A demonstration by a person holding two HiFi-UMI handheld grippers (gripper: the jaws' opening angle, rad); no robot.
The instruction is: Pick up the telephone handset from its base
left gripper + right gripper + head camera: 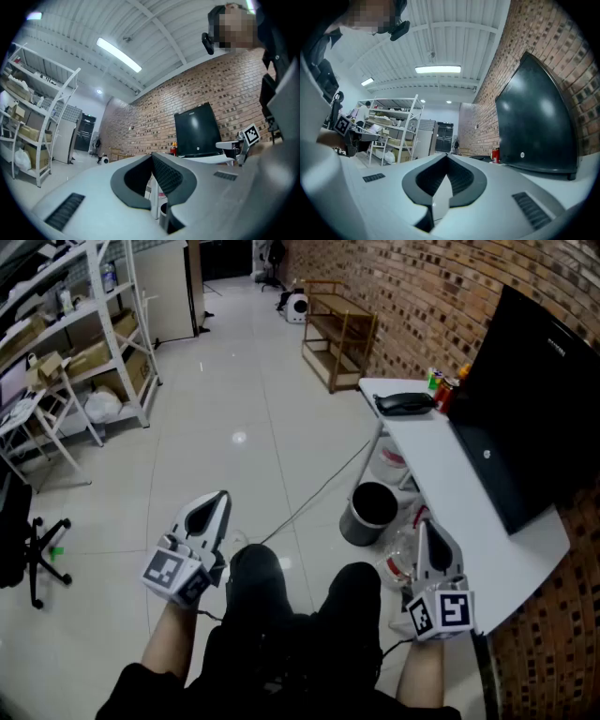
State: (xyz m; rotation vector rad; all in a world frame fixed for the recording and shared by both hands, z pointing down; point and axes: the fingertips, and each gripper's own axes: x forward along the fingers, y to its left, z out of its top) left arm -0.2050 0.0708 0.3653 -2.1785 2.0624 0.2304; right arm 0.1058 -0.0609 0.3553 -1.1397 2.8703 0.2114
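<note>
1. The pale tiled floor (234, 381) fills the left and centre of the head view.
2. A brick wall (403, 287) runs along the upper right of that view.
3. A white shelving rack (103, 324) with boxes and bags stands at the upper left.
4. A white table (441, 474) runs along the wall on the right, from the lower right edge up toward the centre.
5. A black monitor (525, 409) stands on the table against the wall.
6. A wooden rack (342, 334) stands against the wall beyond the table, at the top centre.
7. A dark bin (368, 512) stands on the floor just beside the table's near-left edge.
8. My left claw (220, 498) is at the lower left, over the floor. Its jaws are together, with nothing between them.
9. My right claw (424, 526) is at the lower right, beside the table's near end. Its jaw tips meet, and it holds nothing.
10. The black telephone (405, 403) lies at the table's far end, right of centre in the upper half and well apart from both claws. At this size I cannot separate handset from base.
11. Two cans (441, 385) stand just right of the telephone, next to the monitor.
</note>
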